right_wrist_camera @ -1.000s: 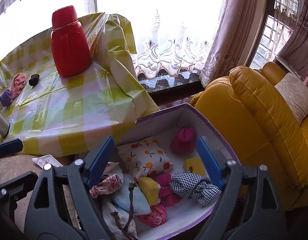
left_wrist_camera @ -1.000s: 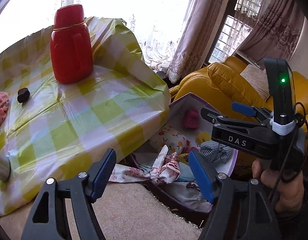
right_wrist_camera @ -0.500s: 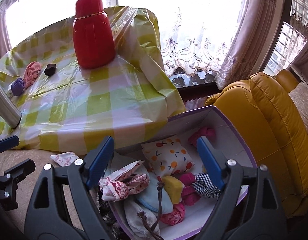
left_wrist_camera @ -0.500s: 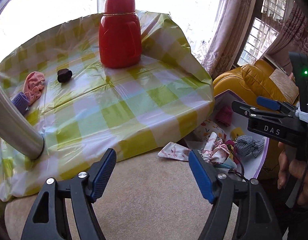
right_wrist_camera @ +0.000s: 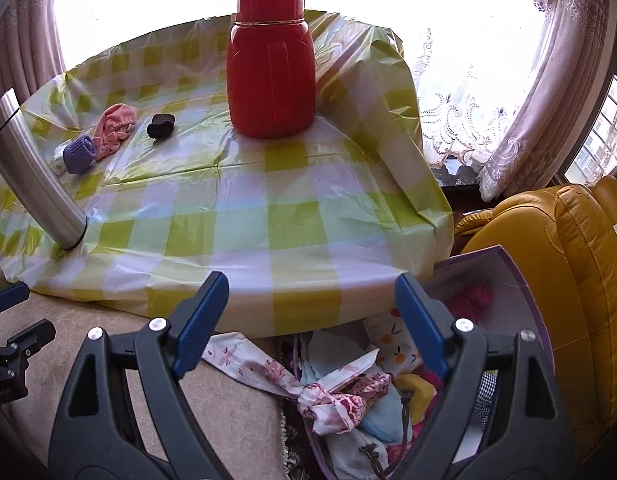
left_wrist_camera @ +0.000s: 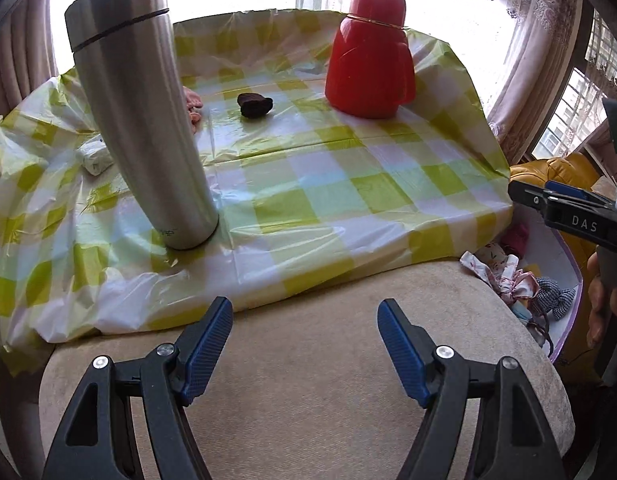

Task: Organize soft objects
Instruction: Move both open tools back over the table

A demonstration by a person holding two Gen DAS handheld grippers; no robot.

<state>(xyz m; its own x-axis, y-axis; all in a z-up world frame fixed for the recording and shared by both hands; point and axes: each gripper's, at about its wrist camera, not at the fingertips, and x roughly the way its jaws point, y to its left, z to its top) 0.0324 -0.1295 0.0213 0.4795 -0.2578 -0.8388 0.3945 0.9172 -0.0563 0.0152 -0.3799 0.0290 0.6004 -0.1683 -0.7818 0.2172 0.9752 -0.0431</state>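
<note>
Change: both views have swung away from the box [right_wrist_camera: 520, 280] toward the counter [left_wrist_camera: 348, 200]; the flask [left_wrist_camera: 140, 120], a sliver at the left edge a second ago, now fills the upper left of the left view.
Left gripper [left_wrist_camera: 304, 344]: jaws apart, nothing between them, over the beige cushion [left_wrist_camera: 308, 380] at the bottom of its frame.
Right gripper [right_wrist_camera: 308, 320]: jaws apart, empty, over the counter's near edge; the box shows behind its right finger.
Box: lower right of the right view, already holding a heap of soft things; a floral cloth [right_wrist_camera: 260, 364] hangs over its rim onto the cushion.
Left on the counter: pink cloth [right_wrist_camera: 116, 128], purple roll [right_wrist_camera: 80, 154] and dark lump [right_wrist_camera: 160, 125] in the upper left of the right view, close together, well apart from both grippers.
Red jug [right_wrist_camera: 272, 64]: upright at top centre, not a soft thing.
Meaning: a drop into the box looks finished; the turn toward the counter suggests the next pick is among those three.
</note>
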